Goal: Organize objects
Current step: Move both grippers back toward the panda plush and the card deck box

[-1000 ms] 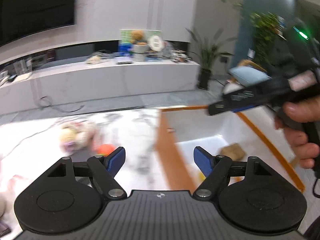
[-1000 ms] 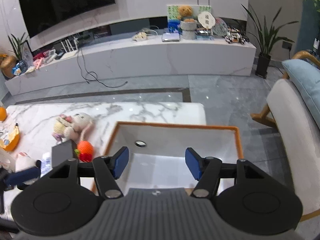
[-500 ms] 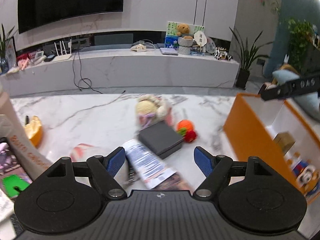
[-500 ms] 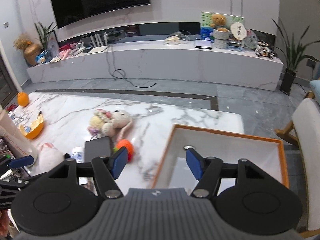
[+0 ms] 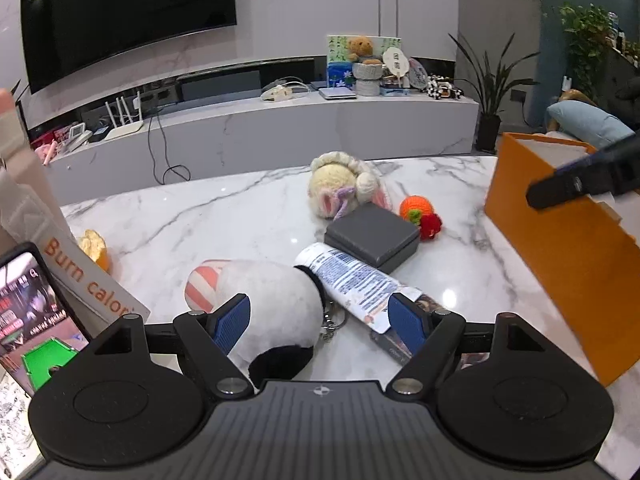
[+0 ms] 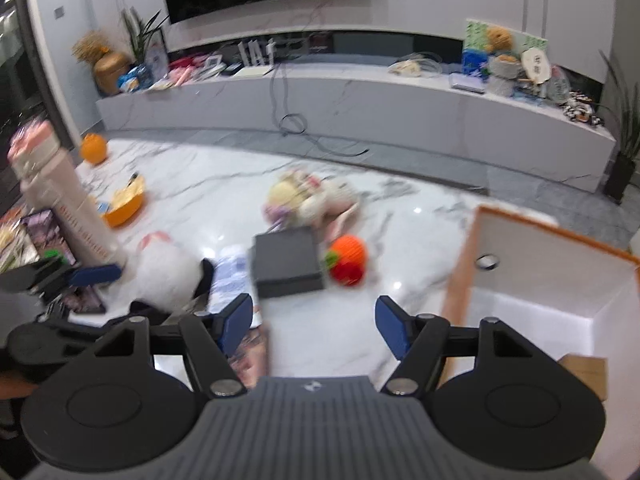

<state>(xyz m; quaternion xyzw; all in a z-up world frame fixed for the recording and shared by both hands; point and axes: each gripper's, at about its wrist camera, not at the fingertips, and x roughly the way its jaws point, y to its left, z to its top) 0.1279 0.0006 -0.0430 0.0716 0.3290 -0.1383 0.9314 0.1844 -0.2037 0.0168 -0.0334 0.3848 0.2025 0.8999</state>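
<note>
Plush ball (image 5: 276, 300), partly hidden behind released left gripper (image 5: 319, 321); right gripper (image 6: 314, 324) released above blurred table (image 6: 192, 184); orange box (image 5: 568, 256) cut off.

My left gripper (image 5: 320, 320) sits over the near table (image 5: 200, 216) edge, plush ball (image 5: 276, 304) between its fingers. Tube (image 5: 352, 276) just right of the ball, touching the flat box (image 5: 372, 236) beyond it. Plush bunny (image 5: 344, 188) behind the box, crochet fruit (image 5: 420, 214) to its right. Storage bin (image 5: 560, 240) far right. Phone (image 5: 28, 308) near left.
</note>
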